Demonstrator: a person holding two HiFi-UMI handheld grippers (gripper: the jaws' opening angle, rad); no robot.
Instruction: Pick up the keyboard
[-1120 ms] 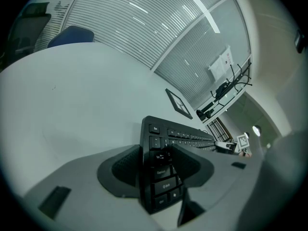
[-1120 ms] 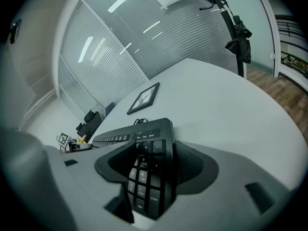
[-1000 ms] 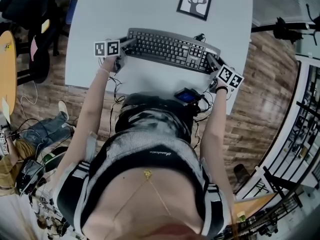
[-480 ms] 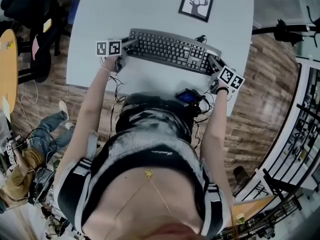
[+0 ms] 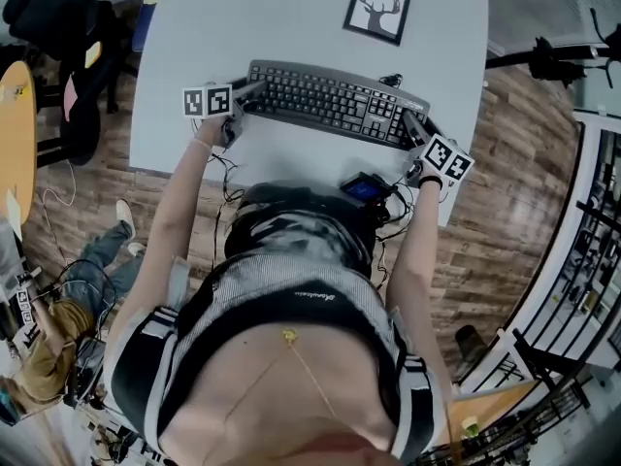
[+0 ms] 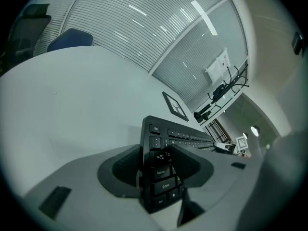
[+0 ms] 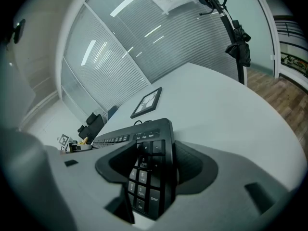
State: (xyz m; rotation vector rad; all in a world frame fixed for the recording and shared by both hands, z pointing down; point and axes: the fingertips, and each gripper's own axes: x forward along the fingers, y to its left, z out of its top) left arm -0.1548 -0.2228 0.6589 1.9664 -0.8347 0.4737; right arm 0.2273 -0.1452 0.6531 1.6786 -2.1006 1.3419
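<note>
The grasp looks made and the lift is what remains: the keyboard (image 5: 330, 100) lies lengthwise across the near part of the white table (image 5: 194, 134), in front of a framed deer picture (image 5: 377, 8), with one end taken by each tool. The left hand-held gripper (image 5: 250, 89) has the keyboard's left end between its jaws, which stand wide apart only because the board fills the gap. In the left gripper view, one of its pads (image 6: 123, 167) sits against the board's outer edge and the other lies over the keys beside it, so it reads as clamped on. The right hand-held gripper (image 5: 411, 124) does the same at the number-pad end, where one of its pads (image 7: 188, 165) sits against the far edge and its partner lies over the keys, so the jaws are closed on the keyboard rather than empty. From the head view the board seems to rest on or barely above the table; I cannot tell which. The next move, as I judge it, calls for both hands to rise together at the same rate, keeping the board level so that neither end twists out of its pads. It should also be gentle enough that the dark cord (image 5: 389, 72) at the back edge is not pulled taut
</note>
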